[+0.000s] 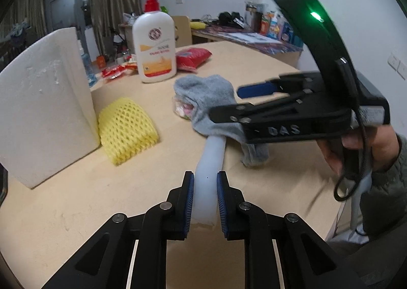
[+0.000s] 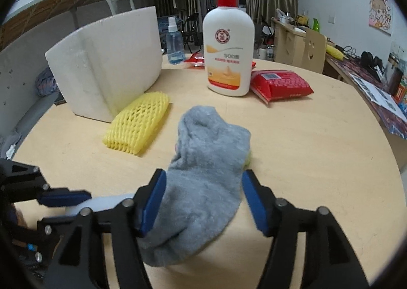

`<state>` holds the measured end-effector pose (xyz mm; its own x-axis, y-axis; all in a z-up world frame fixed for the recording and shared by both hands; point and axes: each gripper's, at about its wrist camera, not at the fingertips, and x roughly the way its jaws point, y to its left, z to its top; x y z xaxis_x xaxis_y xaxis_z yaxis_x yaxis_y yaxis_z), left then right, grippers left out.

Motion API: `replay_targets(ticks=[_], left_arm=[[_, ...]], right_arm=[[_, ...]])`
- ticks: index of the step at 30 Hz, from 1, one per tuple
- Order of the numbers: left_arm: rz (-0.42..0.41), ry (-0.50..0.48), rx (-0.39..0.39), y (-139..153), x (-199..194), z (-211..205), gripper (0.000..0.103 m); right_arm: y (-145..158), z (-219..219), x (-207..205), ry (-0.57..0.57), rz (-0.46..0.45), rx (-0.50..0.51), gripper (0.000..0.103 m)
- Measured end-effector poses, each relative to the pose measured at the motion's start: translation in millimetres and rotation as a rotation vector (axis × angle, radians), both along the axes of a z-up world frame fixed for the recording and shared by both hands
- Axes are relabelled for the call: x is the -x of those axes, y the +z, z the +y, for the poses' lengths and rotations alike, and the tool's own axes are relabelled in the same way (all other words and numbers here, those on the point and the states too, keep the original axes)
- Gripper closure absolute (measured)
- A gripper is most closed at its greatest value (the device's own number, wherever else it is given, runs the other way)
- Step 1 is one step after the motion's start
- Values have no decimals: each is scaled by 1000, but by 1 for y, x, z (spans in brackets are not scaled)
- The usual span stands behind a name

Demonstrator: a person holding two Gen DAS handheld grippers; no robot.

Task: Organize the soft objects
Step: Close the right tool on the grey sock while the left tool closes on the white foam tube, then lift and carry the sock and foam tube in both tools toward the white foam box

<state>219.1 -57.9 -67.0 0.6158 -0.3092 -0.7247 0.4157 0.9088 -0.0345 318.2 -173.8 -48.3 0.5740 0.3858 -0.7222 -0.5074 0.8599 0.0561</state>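
Note:
A grey sock (image 1: 211, 101) (image 2: 206, 162) lies on the wooden table (image 1: 76, 212), draped over a small pink-and-white packet (image 1: 182, 109). My left gripper (image 1: 204, 187) is shut on a white foam tube (image 1: 209, 169) whose far end runs under the sock. My right gripper (image 2: 203, 187) is open, its blue pads on either side of the sock's near part; it also shows in the left wrist view (image 1: 226, 101). A yellow foam net sleeve (image 1: 126, 128) (image 2: 138, 126) lies left of the sock.
A white foam block (image 1: 43, 101) (image 2: 106, 60) stands at the left. A white pump bottle (image 1: 155, 42) (image 2: 229, 52) and a red packet (image 1: 192, 56) (image 2: 279, 83) sit behind the sock. A small blue spray bottle (image 2: 174, 42) is further back.

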Motion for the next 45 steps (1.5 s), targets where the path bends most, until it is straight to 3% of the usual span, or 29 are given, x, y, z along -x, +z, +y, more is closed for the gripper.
replay_targets(ticks=[10,11,13,20,21,24,31,37,45], left_arm=[[20,-33,1,-7,4,2,84],[16,-31,-1,-6,4,4,84],[4,-24,-12,-3,6,6,84],[-12,-28,-18,-1,9,7,83],[-12,-27,-16,-1,10,8,83],[-15,-18,-5,0,9,11,83],[-75,38,38,17,11,26,83],[-137,82,75,36,16,39,84],[-215,126,91,61,27,47,83]], right_arm=[[-17,9,-2,-12,32,97,35],[-18,8,-1,-12,35,101,40],[-18,7,1,-7,36,117,58],[-18,-2,8,5,27,113,83],[-19,-2,9,3,16,119,90],[-18,-3,12,19,12,111,91],[4,-31,14,-2,29,-115,92],[41,-52,25,-39,-51,-213,92],[73,-63,44,-44,-153,-271,92]])
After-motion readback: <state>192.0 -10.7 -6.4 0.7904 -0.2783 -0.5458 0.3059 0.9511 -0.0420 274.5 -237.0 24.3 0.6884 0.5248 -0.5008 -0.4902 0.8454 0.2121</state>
